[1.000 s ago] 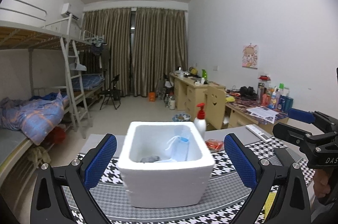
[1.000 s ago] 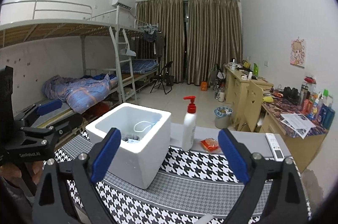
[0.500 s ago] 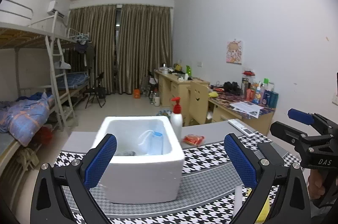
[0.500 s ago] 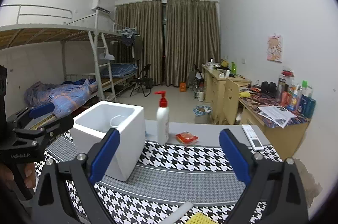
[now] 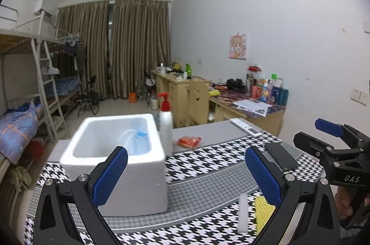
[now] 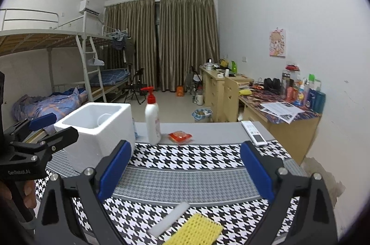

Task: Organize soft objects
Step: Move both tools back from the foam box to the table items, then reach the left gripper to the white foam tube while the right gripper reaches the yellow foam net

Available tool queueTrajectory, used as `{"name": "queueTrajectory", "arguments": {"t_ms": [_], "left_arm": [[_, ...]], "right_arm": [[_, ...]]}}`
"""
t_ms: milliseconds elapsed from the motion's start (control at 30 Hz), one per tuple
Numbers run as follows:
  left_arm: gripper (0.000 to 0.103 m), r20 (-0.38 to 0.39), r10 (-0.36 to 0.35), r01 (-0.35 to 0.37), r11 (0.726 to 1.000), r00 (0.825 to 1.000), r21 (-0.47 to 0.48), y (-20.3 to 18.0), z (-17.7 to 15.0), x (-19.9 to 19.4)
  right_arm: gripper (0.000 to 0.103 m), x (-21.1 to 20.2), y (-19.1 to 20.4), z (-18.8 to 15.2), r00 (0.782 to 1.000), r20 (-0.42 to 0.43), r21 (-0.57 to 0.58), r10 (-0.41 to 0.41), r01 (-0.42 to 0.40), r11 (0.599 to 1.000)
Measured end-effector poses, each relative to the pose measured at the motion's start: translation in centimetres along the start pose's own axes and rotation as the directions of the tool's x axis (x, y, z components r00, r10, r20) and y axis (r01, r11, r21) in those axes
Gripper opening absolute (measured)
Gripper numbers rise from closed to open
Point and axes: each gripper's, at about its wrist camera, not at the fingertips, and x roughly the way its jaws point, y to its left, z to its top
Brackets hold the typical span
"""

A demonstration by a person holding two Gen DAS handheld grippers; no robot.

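Observation:
A white foam box (image 5: 115, 164) stands on the houndstooth cloth (image 6: 196, 159), with a face mask (image 5: 131, 136) inside it; the box also shows in the right wrist view (image 6: 97, 129). A yellow sponge (image 6: 196, 230) and a white foam strip (image 6: 168, 218) lie at the near edge, also seen in the left wrist view, the sponge (image 5: 262, 213) beside the strip (image 5: 242, 212). My left gripper (image 5: 185, 175) is open and empty, right of the box. My right gripper (image 6: 185, 168) is open and empty above the sponge.
A white pump bottle (image 6: 152, 120) with a red top stands beside the box. An orange packet (image 6: 180, 136), a white remote (image 6: 254, 133) and a black phone (image 5: 281, 156) lie on the table. Bunk beds stand left, desks right.
Both grippers have swung to the right. The box has shifted left in both views, and the sponge and foam strip have come into view at the near edge.

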Motion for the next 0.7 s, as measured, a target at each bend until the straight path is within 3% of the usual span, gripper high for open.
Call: {"name": "queueTrajectory", "arguments": {"t_ms": [233, 700], "left_arm": [[0.102, -0.036, -0.063, 0.064, 0.998, 0.997, 0.017, -1.6, -1.0, 1.0], [0.102, -0.098, -0.100, 0.104, 0.994, 0.990, 0.038, -3.7, -3.4, 3.0]], "right_arm": [[0.097, -0.4, -1.2, -1.0, 0.999, -0.016, 0.032, -0.028, 0.028, 0.999], [0.097, -0.1, -2.3, -3.8, 0.993, -0.093, 0.007, -0.074, 0.075, 0.997]]}}
